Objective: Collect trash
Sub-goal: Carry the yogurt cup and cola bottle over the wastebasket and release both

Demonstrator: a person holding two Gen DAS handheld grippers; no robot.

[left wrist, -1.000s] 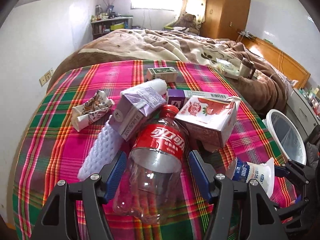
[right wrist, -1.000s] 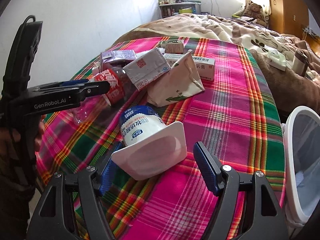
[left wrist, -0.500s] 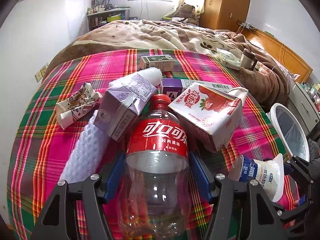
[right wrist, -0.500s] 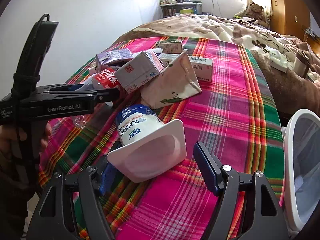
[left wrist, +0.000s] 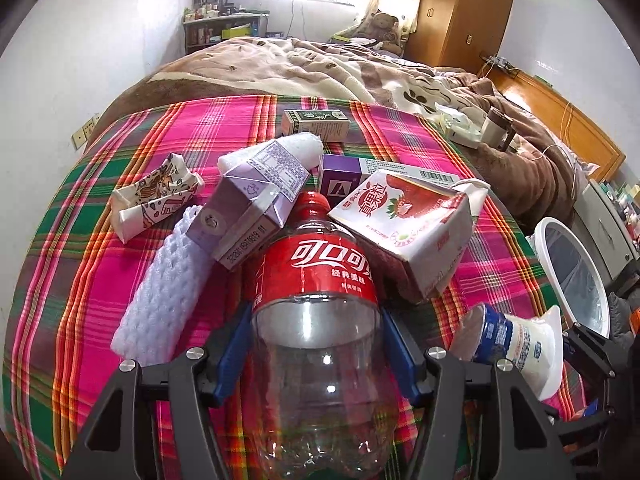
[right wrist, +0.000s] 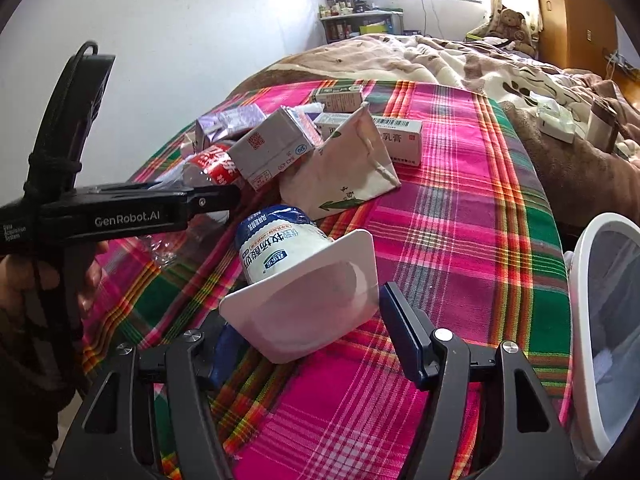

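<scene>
A clear cola bottle (left wrist: 320,336) with a red label lies on the plaid cloth (left wrist: 80,300), cap pointing away. My left gripper (left wrist: 316,340) straddles its body; the jaws are closing and both blue pads touch its sides. A white yogurt cup (right wrist: 296,276) with a blue label lies on its side, square rim toward the camera. My right gripper (right wrist: 308,328) is closing around that rim, with the right pad (right wrist: 400,332) against its edge and the left pad half hidden behind it. The cup (left wrist: 516,348) also shows at the lower right of the left wrist view.
Beyond the bottle lie a purple carton (left wrist: 248,208), a strawberry carton (left wrist: 404,224), a white foam net (left wrist: 168,276), a crumpled wrapper (left wrist: 152,196) and small boxes (left wrist: 316,122). A beige pouch (right wrist: 352,168) leans there too. A white-rimmed bin (right wrist: 580,320) stands at the right edge.
The left gripper moved forward along the bottle, which turned straight between the jaws. The right jaws narrowed, and the gap beside the cup's rim has gone.
</scene>
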